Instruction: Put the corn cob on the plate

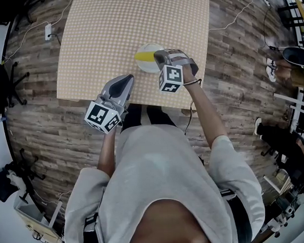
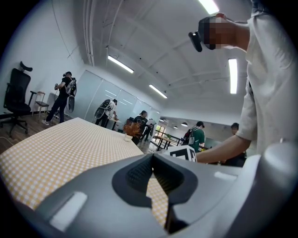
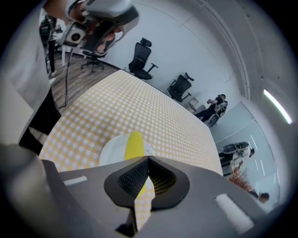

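Observation:
A yellow corn cob (image 1: pixel 144 56) lies on a white plate (image 1: pixel 148 67) near the front right of the checkered table (image 1: pixel 114 30). My right gripper (image 1: pixel 158 56) hangs just above the plate's right side, tilted down, shut with nothing between its jaws. In the right gripper view the corn cob (image 3: pixel 135 143) rests across the plate (image 3: pixel 111 151) just beyond the closed tips of the right gripper (image 3: pixel 149 159). My left gripper (image 1: pixel 129 79) is held at the table's front edge, left of the plate, shut and empty. The left gripper (image 2: pixel 152 156) points nearly level across the table (image 2: pixel 70 148).
The table's front edge (image 1: pixel 91 100) runs right under the left gripper. Office chairs (image 3: pixel 142 58) stand beyond the far side. A small potted plant (image 2: pixel 130 128) sits at the table's far corner, with several people (image 2: pixel 63 95) in the room behind. Cables (image 1: pixel 233 18) lie on the wooden floor.

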Demonstrator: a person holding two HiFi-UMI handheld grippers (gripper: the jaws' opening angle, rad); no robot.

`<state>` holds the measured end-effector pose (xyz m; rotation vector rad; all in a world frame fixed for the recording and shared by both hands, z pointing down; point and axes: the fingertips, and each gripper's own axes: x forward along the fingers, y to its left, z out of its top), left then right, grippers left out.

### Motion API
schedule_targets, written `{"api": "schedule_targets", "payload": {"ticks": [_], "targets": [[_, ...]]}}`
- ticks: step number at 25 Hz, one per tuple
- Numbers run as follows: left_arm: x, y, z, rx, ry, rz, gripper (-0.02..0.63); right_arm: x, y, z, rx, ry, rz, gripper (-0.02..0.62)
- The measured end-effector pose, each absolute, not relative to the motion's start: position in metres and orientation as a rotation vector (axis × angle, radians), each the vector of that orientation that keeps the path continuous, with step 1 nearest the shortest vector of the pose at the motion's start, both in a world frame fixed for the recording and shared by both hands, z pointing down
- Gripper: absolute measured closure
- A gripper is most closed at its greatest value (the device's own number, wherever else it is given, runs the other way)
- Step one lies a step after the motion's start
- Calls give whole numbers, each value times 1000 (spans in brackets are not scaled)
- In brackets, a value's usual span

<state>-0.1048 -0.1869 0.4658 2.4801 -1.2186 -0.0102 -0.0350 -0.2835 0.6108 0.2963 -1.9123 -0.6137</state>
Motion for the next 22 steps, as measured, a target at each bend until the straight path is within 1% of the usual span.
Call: {"api": "schedule_targets", "payload": {"ticks": [4,7,11,13,16,22], "targets": [[-103,-186,461,2492,-1232,-8,597,-35,-297,592,532,-2130,-276,595],[-104,-187,459,2492,-1242,-8,597,-39,-309,570,687,-2350,63,595],[-102,-186,457,2498,-1246,-2,597,-30,-326,544,868,-2586,603,595],[-99,-185,456,2498,-1246,-3,597,-18,-335,538,952,-2638,777,595],[-94,-184,457,2501,-1247,3,597,-2,-341,536,1019,-2643,773,595],[-84,-182,449,2526,-1250,8,597,5,-332,524,1028,-2673,694,595]]}}
